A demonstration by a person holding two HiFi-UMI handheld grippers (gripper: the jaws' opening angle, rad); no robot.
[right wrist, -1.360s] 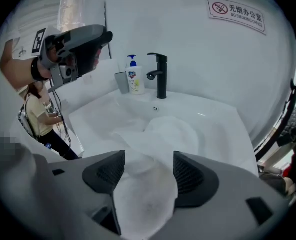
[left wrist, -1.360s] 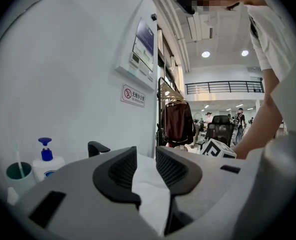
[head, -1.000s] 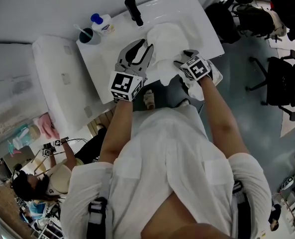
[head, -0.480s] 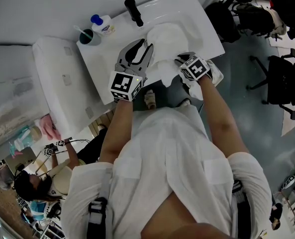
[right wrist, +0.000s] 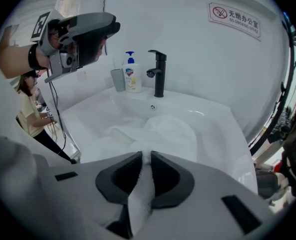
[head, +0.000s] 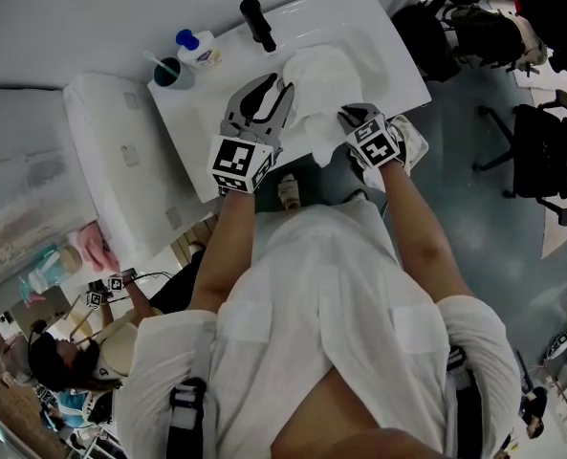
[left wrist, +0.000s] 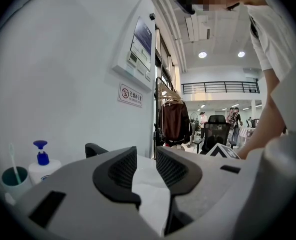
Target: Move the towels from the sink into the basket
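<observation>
Black faucet (head: 257, 22) behind white towel (head: 321, 75).

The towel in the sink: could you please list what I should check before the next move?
1. Right gripper grips towel: ok; its jaws have just been closing and pinch a fold.
2. Left gripper grips towel: not ok; jaws apart, cloth only shows between them.
3. Towel clear of faucet: ok; it lies apart from it in the sink.
4. Basket located: cannot tell; no view shows it.
5. One towel or several: cannot tell; it reads as one white heap.
</observation>
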